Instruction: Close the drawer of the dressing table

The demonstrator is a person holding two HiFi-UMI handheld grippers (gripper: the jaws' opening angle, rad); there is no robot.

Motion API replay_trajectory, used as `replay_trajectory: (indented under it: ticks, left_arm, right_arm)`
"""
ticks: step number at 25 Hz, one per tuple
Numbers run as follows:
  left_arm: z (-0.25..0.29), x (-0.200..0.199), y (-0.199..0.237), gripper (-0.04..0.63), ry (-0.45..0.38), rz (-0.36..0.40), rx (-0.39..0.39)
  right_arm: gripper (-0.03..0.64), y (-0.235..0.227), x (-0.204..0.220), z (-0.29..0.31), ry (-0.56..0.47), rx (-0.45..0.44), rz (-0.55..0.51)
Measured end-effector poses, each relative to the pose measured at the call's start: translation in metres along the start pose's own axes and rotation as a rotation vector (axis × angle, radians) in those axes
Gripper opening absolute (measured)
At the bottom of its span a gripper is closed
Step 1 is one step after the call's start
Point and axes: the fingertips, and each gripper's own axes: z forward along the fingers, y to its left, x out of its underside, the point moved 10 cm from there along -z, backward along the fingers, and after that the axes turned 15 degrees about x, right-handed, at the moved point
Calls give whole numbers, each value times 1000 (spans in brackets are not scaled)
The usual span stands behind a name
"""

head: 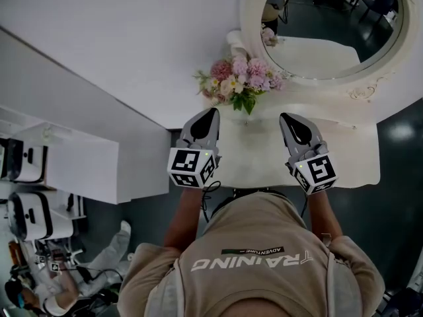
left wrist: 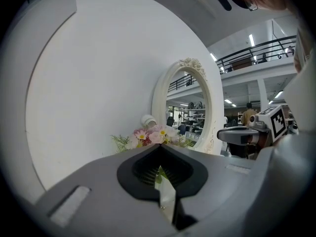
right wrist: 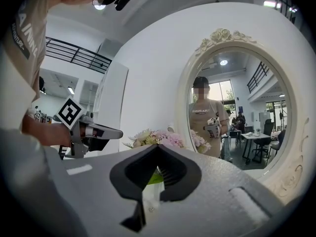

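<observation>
The white dressing table [head: 347,158] stands against the wall in the head view, with an oval white-framed mirror [head: 330,28] on it. Its drawer is hidden below the tabletop and my body. Both grippers hover over the tabletop's front half, side by side. My left gripper [head: 210,115] [left wrist: 159,147] has its jaws shut with nothing between them. My right gripper [head: 286,119] [right wrist: 158,148] is likewise shut and empty. Each one points toward the pink bouquet [head: 239,81] [left wrist: 150,136] [right wrist: 155,138].
A white vase [head: 236,43] stands behind the flowers by the mirror frame. A white partition wall [head: 73,157] runs along the left. White chairs [head: 30,216] and a person with gear [head: 56,286] occupy the dark floor at lower left.
</observation>
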Motion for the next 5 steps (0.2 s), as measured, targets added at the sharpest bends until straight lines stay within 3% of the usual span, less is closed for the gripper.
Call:
replay_trajectory:
  ticks: [5]
  left_arm:
    - [1,1,-1,18,-1,-10,-5]
  right_arm:
    - [2,-3,7,-1,18,-8,59]
